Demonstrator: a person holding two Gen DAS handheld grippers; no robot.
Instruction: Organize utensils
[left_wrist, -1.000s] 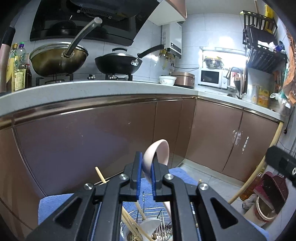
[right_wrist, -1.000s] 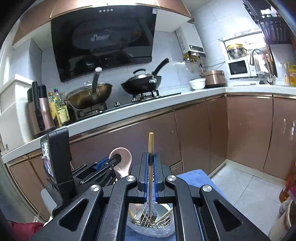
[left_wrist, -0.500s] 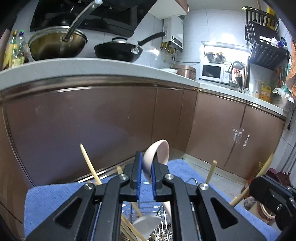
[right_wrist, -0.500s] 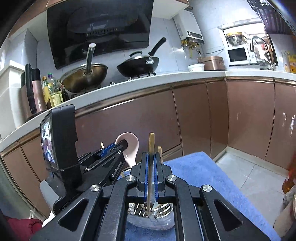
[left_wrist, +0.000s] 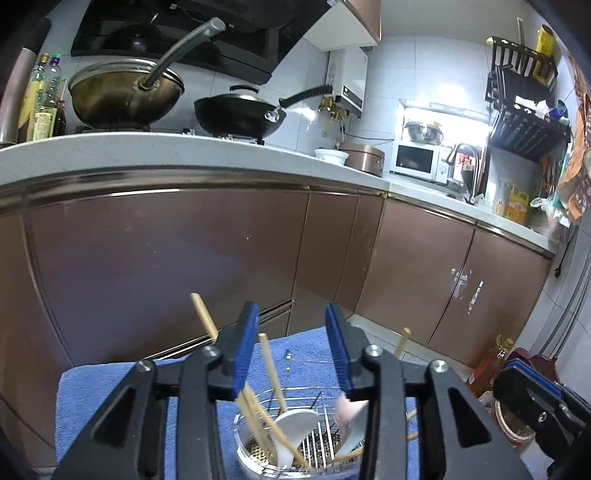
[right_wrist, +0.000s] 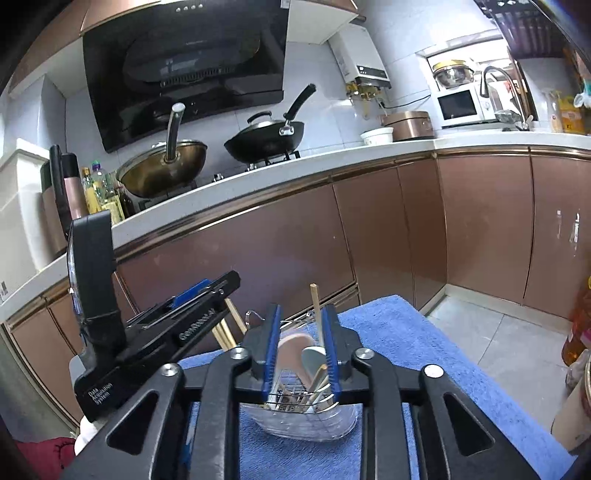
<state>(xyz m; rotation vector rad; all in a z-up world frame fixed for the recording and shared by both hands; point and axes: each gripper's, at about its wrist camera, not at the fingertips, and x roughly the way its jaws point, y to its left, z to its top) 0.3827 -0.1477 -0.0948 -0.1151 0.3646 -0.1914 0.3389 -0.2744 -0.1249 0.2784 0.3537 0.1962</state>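
A clear utensil holder (left_wrist: 258, 452) with a wire rack stands on a blue towel (left_wrist: 96, 391); it also shows in the right wrist view (right_wrist: 306, 424). It holds several wooden chopsticks (left_wrist: 271, 365), a white spoon (left_wrist: 295, 424) and a pink spoon (left_wrist: 349, 408). The pink spoon (right_wrist: 291, 349) and a chopstick (right_wrist: 316, 310) stand in it in the right wrist view. My left gripper (left_wrist: 291, 354) is open and empty just above the holder. My right gripper (right_wrist: 302, 354) is open and empty, just above the holder. The left gripper's body (right_wrist: 155, 332) shows to the right gripper's left.
The towel (right_wrist: 424, 354) covers a low surface in front of brown cabinets (left_wrist: 184, 266). Two woks (left_wrist: 236, 114) sit on the stove above. An oil bottle (left_wrist: 491, 365) and a bin stand on the floor at the right.
Both grippers opened. The left let go of the pink spoon and the right let go of the chopstick; both now stand in the holder.
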